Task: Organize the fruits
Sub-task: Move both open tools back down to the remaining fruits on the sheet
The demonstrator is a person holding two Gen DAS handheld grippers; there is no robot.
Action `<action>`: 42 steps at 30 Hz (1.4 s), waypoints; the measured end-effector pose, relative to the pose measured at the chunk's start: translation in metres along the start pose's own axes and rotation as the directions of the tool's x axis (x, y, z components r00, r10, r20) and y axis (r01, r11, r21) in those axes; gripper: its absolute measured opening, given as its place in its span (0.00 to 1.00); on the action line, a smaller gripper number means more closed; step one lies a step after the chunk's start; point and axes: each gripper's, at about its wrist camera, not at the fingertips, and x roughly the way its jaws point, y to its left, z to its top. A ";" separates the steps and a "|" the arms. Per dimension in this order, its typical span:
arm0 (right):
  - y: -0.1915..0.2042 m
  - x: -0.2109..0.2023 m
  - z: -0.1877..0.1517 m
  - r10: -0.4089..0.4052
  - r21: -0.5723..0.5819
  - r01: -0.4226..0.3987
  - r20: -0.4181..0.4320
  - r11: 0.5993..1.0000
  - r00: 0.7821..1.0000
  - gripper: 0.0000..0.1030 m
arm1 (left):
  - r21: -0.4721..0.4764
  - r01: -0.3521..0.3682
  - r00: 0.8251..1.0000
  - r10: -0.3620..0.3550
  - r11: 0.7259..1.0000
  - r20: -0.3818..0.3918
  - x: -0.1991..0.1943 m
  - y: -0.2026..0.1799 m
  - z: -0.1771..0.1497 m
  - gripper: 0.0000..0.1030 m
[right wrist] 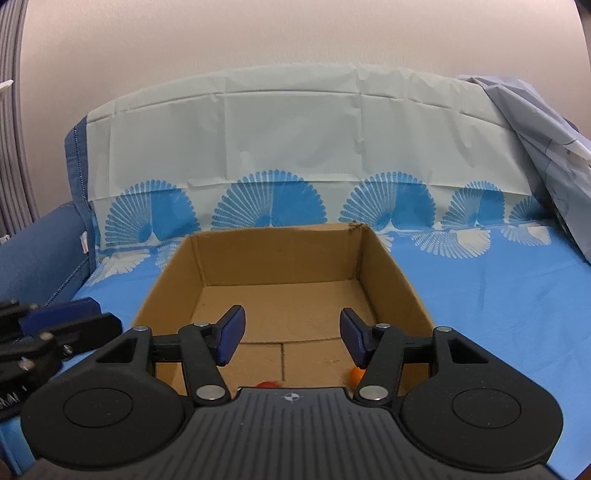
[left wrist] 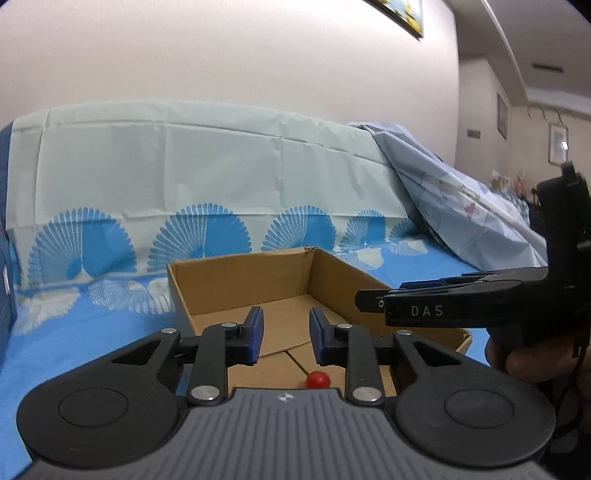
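Overhead, I held both the left gripper [left wrist: 286, 334] and right gripper [right wrist: 291, 338], jaws spread and empty, above the cardboard box [right wrist: 384, 266]; a red fruit [left wrist: 318, 379] lay inside.

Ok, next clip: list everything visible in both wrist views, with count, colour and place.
cardboard box: one, brown, open-topped, on the blue cloth ahead of both grippers
red fruit: one, small, round, on the box floor near its front
orange fruit: one, mostly hidden behind a right finger, at the box floor's front right
patterned cloth: one, blue with fan prints, pale green upper part, under and behind the box
pale blue sheet: one, crumpled, draped at the right
framed pictures: several, on the walls, top and far right in the left view
left hand-held gripper: black with blue pads, open, empty, over the box
right hand-held gripper: black with blue pads, open, empty, over the box
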 end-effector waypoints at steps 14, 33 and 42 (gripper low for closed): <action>0.043 -0.019 0.002 0.146 -0.020 -0.145 0.052 0.989 0.988 0.35 | 0.042 -0.226 0.972 0.229 0.973 -0.061 -0.047 0.066 0.013 0.29; 0.117 -0.002 -0.008 0.297 -0.066 -0.298 -0.020 0.952 0.955 0.35 | -0.055 -0.323 0.942 0.314 0.945 -0.120 -0.052 0.112 -0.007 0.29; 0.162 0.015 -0.019 0.384 -0.146 -0.391 -0.074 0.909 0.920 0.28 | -0.139 -0.359 0.927 0.335 0.923 -0.168 -0.041 0.144 -0.017 0.29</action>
